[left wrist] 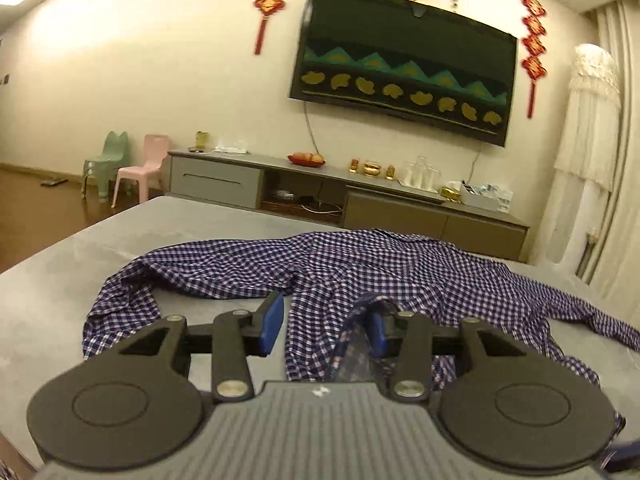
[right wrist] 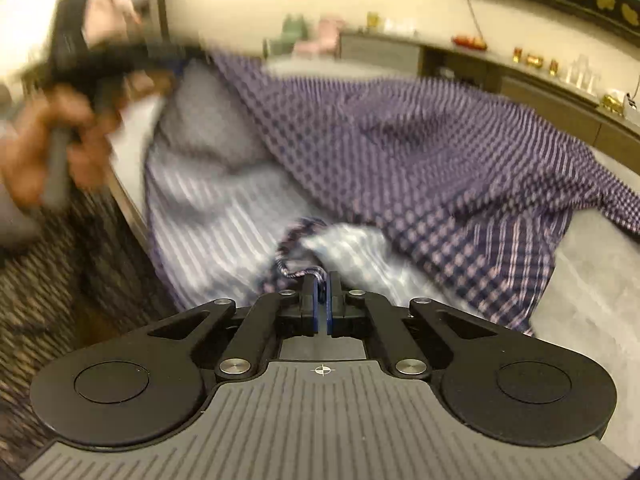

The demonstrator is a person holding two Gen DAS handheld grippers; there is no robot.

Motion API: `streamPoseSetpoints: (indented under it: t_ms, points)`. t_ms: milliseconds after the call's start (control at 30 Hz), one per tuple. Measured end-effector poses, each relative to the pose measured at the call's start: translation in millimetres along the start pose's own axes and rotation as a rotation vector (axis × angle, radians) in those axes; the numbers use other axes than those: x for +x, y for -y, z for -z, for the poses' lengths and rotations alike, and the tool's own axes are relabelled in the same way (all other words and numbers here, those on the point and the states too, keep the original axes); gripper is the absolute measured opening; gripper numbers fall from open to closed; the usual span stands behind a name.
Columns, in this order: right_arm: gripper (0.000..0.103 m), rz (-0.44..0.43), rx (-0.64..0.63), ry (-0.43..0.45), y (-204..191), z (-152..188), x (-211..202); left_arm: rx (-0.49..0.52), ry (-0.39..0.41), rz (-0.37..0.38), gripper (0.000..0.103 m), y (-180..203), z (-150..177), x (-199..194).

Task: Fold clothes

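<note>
The blue-and-white checked cotton shirt [left wrist: 360,264] lies spread and rumpled on the grey matte surface [left wrist: 80,264], its long axis running left to right ahead of the left claw [left wrist: 326,326], with one sleeve curling back toward the claw's left side and the other trailing off to the right. A lifted fold of its near edge rises between the left claw's blue-padded fingers [left wrist: 272,320] and drapes against the right one; the fingers stand well apart, with nothing pinched between them.

In the right wrist view the shirt [right wrist: 400,140] is blurred and partly raised off the surface. The right claw [right wrist: 322,300] has its fingers drawn almost together, with a bunched hem edge clamped at the tips. Up and to the left of it, a person's hand [right wrist: 48,148] grips the handle of the other claw, where the cloth's top corner meets it; whether it is held there cannot be told.

Beyond the surface's far edge stands a long grey low cabinet [left wrist: 320,196] carrying a red fruit dish [left wrist: 306,158] and glassware. Above hangs a dark cloth-covered screen [left wrist: 404,64] between red knotted ornaments [left wrist: 269,0]. A pink plastic chair [left wrist: 140,168] and a green one [left wrist: 106,164] stand to the far left.
</note>
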State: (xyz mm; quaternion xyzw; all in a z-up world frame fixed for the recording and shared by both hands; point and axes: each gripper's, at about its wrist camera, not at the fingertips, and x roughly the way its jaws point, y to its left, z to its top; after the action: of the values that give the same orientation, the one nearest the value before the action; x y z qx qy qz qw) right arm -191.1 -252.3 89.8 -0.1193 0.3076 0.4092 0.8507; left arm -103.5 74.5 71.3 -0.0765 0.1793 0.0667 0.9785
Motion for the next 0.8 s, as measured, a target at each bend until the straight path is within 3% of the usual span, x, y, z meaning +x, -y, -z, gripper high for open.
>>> streamPoseSetpoints:
  t_ms: [133, 233, 300, 433, 500, 567, 633, 700, 800]
  points:
    - [0.000, -0.156, 0.036, 0.102, -16, -10, -19, 0.026, 0.008, 0.020, 0.043, 9, -3, 4]
    - [0.000, -0.204, 0.017, 0.059, -29, -5, -1, 0.042, 0.011, 0.018, 0.043, 14, -3, 7]
    - [0.002, -0.188, 0.025, 0.020, -26, 3, 9, 0.053, 0.012, 0.016, 0.043, 18, -4, 9]
    - [0.039, -0.024, 0.031, 0.021, -5, 13, 3, 0.057, 0.006, 0.018, 0.044, 19, -4, 13]
    - [0.049, 0.022, 0.004, 0.010, -4, 15, 8, 0.055, 0.000, 0.022, 0.044, 19, -5, 14]
    - [0.051, 0.071, -0.024, -0.001, -2, 16, 13, 0.058, 0.003, 0.028, 0.044, 21, -5, 13]
    - [0.063, 0.220, -0.048, -0.002, 8, 19, 9, 0.067, 0.013, 0.036, 0.045, 22, -6, 11]
    - [0.065, 0.379, -0.052, -0.034, 25, 25, 7, 0.077, 0.009, 0.041, 0.046, 21, -5, 11]
    - [0.065, 0.515, 0.011, -0.119, 57, 35, 17, 0.096, -0.023, 0.043, 0.044, 21, -5, 14]
